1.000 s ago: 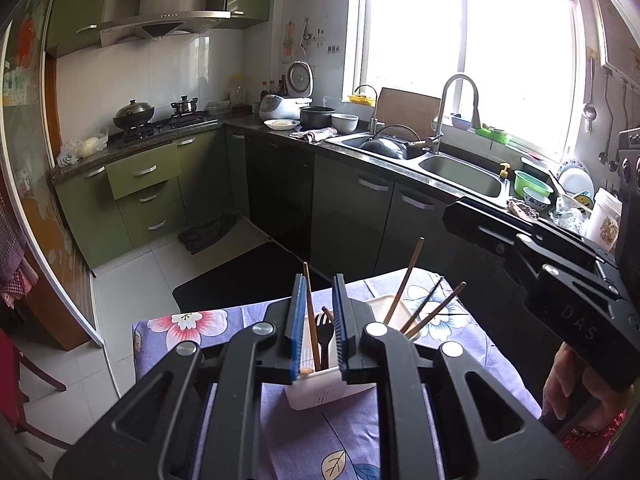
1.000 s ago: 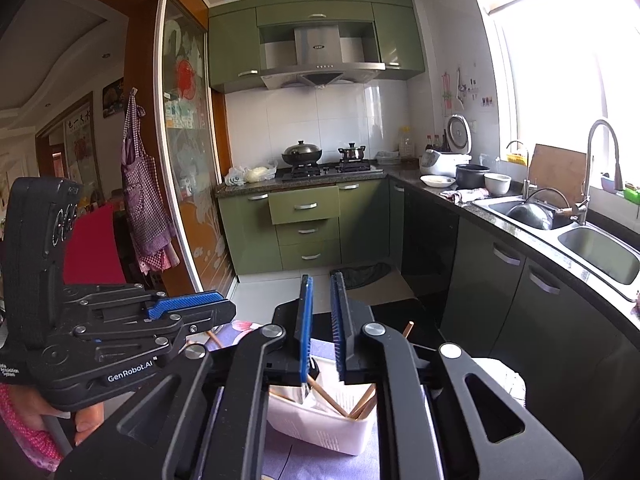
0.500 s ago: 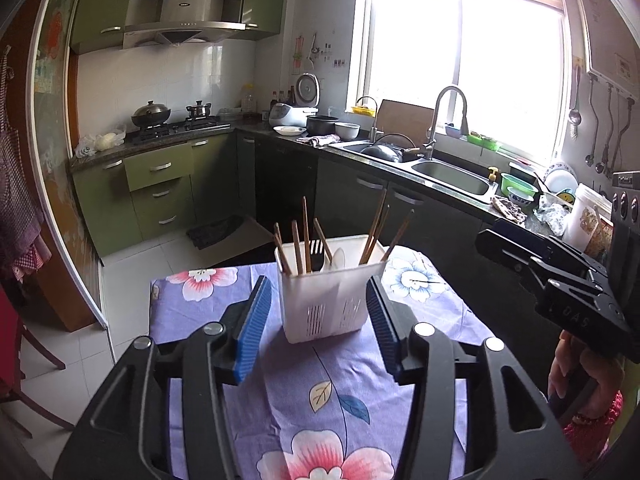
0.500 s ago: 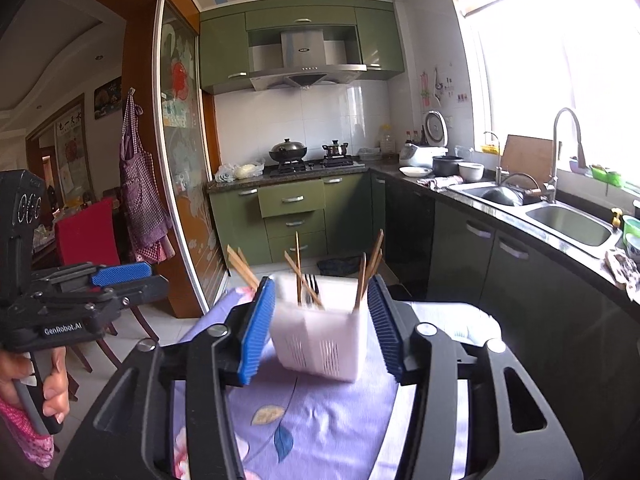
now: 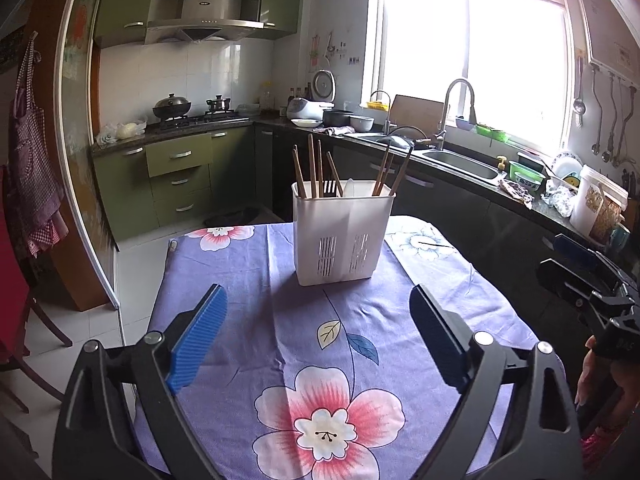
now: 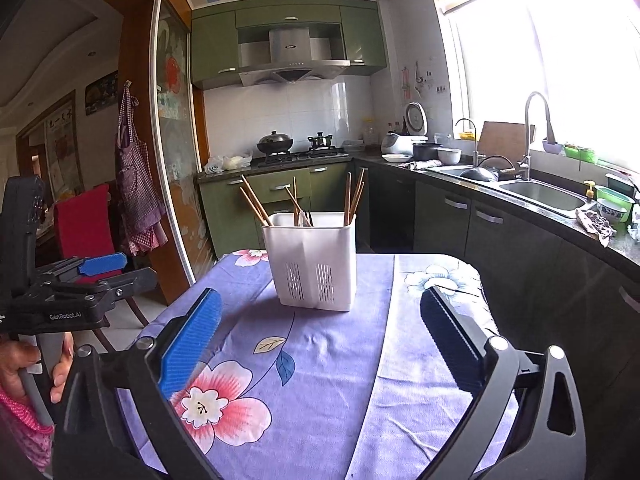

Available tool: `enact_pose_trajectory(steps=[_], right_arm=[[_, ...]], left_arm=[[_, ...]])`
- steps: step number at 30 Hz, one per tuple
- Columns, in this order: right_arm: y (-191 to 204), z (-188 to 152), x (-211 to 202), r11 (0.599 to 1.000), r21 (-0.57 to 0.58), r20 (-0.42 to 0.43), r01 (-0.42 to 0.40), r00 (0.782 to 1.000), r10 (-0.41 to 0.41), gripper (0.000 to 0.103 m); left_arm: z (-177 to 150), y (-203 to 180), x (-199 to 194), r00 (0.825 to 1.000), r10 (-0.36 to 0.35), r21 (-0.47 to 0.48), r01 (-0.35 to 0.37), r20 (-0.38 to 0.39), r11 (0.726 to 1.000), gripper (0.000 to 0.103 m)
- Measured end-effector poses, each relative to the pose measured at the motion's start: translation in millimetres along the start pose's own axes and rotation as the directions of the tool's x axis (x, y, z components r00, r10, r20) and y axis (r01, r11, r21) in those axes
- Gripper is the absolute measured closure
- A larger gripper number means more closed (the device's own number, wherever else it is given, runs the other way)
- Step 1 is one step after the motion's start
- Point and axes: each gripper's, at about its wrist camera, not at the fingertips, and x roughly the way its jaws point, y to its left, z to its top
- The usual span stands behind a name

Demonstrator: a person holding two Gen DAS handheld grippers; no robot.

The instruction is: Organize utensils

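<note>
Utensil holder — a white slotted plastic caddy — stands upright on the purple floral tablecloth toward the far end of the table. I can see wooden chopsticks leaning in its left and right compartments, with a dark fork poking up near the middle divider. My left gripper sits well short of the caddy, its jaws having just been opening and now spread wide with only cloth showing between them. My right gripper reads the same — jaws just opened, far apart, nothing between the pads. In the right wrist view a hand grips the left tool's handle at the frame's left edge.
</note>
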Motion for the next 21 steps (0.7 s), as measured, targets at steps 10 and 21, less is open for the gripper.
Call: enact_pose_trajectory(steps=[10,21], right_arm=[[-1,2,-15,0.998,0.016,0.016,0.061,0.998,-0.061,0.005],[6,6,-19,0.997,0.001,0.003,0.079,0.997,-0.079,0.005]], left_arm=[[-8,-4,-15,1.000,0.017,0.018,-0.017,-0.003,1.000,0.007],[-14,-2,-25,1.000,0.018,-0.002,-0.018,-0.010,1.000,0.007]])
